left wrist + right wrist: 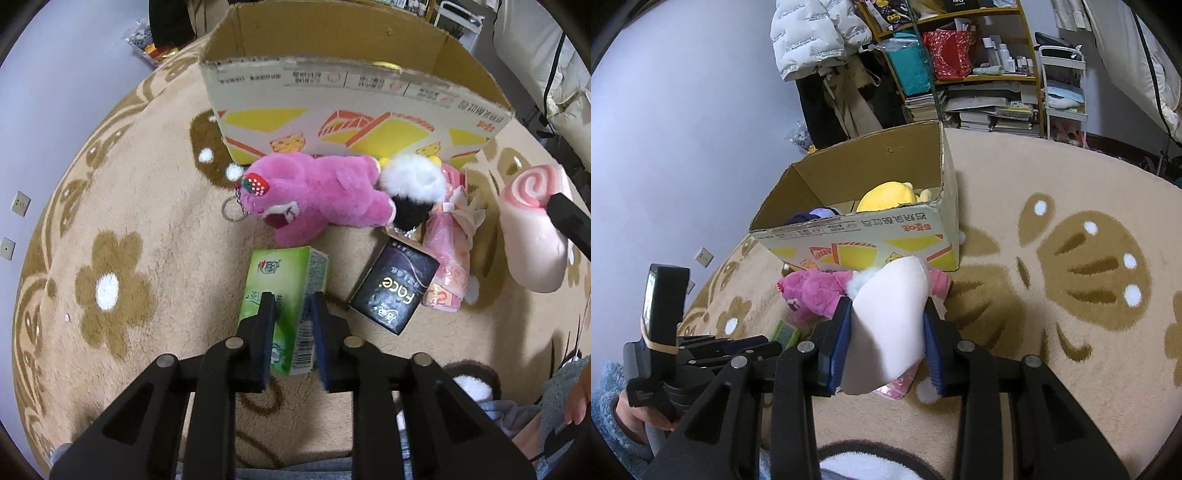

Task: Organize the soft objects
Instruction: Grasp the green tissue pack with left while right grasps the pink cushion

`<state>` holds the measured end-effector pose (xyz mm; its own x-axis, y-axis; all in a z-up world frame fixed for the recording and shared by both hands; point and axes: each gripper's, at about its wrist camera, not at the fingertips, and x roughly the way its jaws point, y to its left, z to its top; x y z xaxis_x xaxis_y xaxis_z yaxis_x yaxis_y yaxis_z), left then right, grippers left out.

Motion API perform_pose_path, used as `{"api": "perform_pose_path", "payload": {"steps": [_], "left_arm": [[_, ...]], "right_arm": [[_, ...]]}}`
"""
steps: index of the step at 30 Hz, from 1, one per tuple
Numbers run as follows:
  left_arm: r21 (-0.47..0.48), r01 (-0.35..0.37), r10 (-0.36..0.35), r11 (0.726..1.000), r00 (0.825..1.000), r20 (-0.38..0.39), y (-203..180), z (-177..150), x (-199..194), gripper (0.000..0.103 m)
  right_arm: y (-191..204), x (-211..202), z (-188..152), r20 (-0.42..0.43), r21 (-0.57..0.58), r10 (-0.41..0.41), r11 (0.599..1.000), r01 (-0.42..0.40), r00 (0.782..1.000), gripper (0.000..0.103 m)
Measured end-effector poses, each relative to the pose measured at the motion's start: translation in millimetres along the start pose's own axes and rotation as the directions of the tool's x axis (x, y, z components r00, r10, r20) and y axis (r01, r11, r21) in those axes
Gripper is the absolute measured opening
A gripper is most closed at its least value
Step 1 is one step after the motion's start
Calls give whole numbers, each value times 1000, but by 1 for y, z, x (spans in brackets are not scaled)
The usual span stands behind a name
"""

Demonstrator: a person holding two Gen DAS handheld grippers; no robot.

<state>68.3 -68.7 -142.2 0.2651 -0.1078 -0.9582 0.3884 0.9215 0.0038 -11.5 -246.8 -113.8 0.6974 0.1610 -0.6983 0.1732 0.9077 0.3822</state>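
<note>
My left gripper [291, 301] is shut on a green tissue pack [284, 295] standing on the rug. My right gripper [886, 308] is shut on a pale pink swirl-roll cushion [886, 325] and holds it above the rug; the cushion also shows in the left wrist view [535, 236]. A pink plush bear [321, 195] and a white and black fluffy toy [412, 188] lie in front of the open cardboard box [351, 110]. In the right wrist view the box [871, 243] holds a yellow plush [890, 195] and a purple one [820, 214].
A black "Face" tissue pack [395, 288] and a pink wrapped packet [448, 254] lie right of the green pack. The flower-patterned beige rug [147, 221] covers the floor. A cluttered shelf [979, 66] and hanging coats [820, 37] stand behind the box.
</note>
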Motion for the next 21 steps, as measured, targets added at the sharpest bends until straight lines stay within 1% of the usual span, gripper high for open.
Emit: {"api": "perform_pose_path", "payload": {"steps": [1,2,3,4,6,8,9,12,17,21], "left_arm": [[0,0,0,1000,1000,-14,-1,0,3,28],[4,-10,11,1000,999,-35,-2,0,9,34],[12,-22,22,1000,999,-39,-3,0,12,39],[27,-41,41,999,998,-37,-6,0,15,42],[58,-99,101,993,994,-38,-10,0,21,54],[62,-123,126,990,991,-43,-9,1,27,55],[57,-122,125,991,991,-47,-8,1,29,55],[24,-94,95,995,993,-64,-3,2,34,55],[-39,-49,46,998,997,-68,12,4,35,53],[-59,-47,44,997,998,-55,19,4,31,53]], "right_arm": [[1,1,0,-4,-2,1,1000,-1,1000,38],[1,2,-1,-9,-6,1,1000,-1,1000,38],[1,2,-1,-13,-8,1,1000,-2,1000,38],[1,3,-1,-15,-9,3,1000,-4,1000,38],[2,3,-1,-15,-7,6,1000,-6,1000,38],[1,2,-1,-15,-4,9,1000,-9,1000,38],[1,2,-1,-15,-2,9,1000,-9,1000,38],[1,2,0,-9,-4,13,1000,-13,1000,38],[7,-5,2,40,-29,42,999,-41,998,38],[13,-11,3,73,-50,61,997,-58,995,38]]}}
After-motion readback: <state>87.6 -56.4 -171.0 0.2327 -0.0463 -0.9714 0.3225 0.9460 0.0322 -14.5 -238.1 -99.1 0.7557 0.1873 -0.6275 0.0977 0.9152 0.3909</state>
